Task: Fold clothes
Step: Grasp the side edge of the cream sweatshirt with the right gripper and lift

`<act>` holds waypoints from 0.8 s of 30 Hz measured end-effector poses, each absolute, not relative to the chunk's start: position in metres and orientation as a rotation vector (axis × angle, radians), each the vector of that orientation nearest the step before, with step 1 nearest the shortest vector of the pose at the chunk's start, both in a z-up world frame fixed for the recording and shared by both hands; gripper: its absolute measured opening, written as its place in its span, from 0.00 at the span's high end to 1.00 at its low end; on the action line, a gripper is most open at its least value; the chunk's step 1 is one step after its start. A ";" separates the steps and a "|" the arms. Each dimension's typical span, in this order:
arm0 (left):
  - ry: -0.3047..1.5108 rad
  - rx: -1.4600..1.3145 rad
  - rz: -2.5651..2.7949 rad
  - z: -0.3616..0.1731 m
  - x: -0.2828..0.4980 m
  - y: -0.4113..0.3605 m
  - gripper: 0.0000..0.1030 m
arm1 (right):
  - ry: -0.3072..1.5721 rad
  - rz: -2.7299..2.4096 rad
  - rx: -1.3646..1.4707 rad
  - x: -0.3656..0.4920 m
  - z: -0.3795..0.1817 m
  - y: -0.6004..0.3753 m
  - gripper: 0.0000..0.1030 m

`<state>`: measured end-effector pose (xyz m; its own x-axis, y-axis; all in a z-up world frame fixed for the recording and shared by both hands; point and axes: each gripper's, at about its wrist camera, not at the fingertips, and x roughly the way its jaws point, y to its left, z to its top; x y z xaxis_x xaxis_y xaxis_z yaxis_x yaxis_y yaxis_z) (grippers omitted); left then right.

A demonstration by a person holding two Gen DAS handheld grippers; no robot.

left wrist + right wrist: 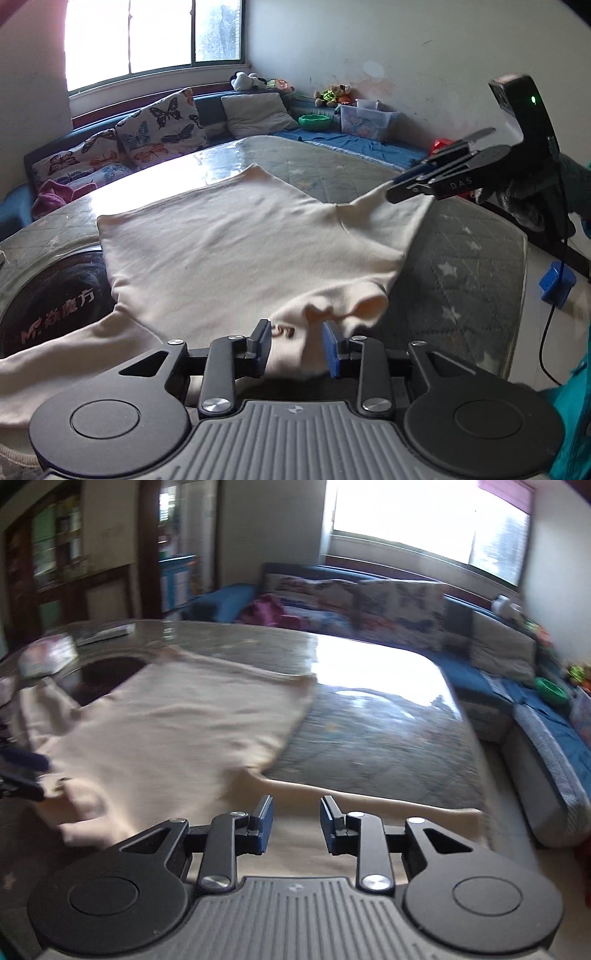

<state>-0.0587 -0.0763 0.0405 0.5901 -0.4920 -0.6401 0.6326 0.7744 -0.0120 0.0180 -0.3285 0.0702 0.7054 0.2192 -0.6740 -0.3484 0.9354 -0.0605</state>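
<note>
A: Seeing a cream long-sleeved top [221, 236] spread body-flat on the worktop [461, 251], hem toward the window, neckline [332, 310] bunched at the near edge

B: And the left claw [295, 332]?

A: Released, fingers wide apart with the rumpled neckline cloth between them, pinching nothing. Same for the right claw [295, 808]: parted, poised low over the right sleeve [406, 805], which lies stretched out sideways

B: So which step?

A: Hard to settle. Fits smoothing and laying out ahead of a fold, or just having let go after a tug to flatten. No fold visible in the body; left sleeve [55, 369] trailing toward the near left corner

B: What does any coming grip call for?

A: Probably closing squarely on the cloth near a seam, taking both layers together, and keeping the body from dragging across that glossy cover. Worth easing out the puckered neckline too, or risking a lumpy crease

B: Any containers about?

A: Only far off, on the blue bench by the wall. A clear plastic box [365, 120] with a lid on and a print on its side; cannot tell what sits inside. A green bowl [314, 122] just beside it, contents not visible from here
</note>
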 end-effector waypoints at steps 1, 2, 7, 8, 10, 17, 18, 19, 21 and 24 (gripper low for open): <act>0.669 0.237 -0.660 0.039 -0.062 -0.076 0.65 | 0.721 0.352 -0.198 0.015 0.072 -0.320 0.73; 0.665 0.246 -0.656 0.038 -0.063 -0.077 0.65 | 0.719 0.386 -0.206 0.013 0.074 -0.312 0.73; 0.684 0.255 -0.649 0.029 -0.064 -0.080 0.80 | 0.704 0.566 -0.268 0.002 0.072 -0.260 0.73; 0.690 0.257 -0.651 0.028 -0.065 -0.079 0.90 | 0.709 0.591 -0.279 0.001 0.069 -0.252 0.73; 0.699 0.259 -0.654 0.026 -0.066 -0.077 0.92 | 0.723 0.635 -0.303 -0.005 0.062 -0.238 0.74; 0.685 0.272 -0.680 0.038 -0.067 -0.069 0.91 | 0.759 0.658 -0.339 -0.022 0.045 -0.229 0.75; 0.666 0.266 -0.683 0.043 -0.066 -0.069 0.91 | 0.758 0.654 -0.329 -0.023 0.046 -0.232 0.75; 0.647 0.257 -0.681 0.048 -0.063 -0.069 0.91 | 0.758 0.649 -0.320 -0.024 0.047 -0.234 0.75; 0.619 0.235 -0.675 0.056 -0.056 -0.073 0.90 | 0.757 0.641 -0.302 -0.026 0.049 -0.238 0.75; 0.599 0.201 -0.656 0.059 -0.042 -0.083 0.87 | 0.756 0.628 -0.274 -0.029 0.052 -0.244 0.75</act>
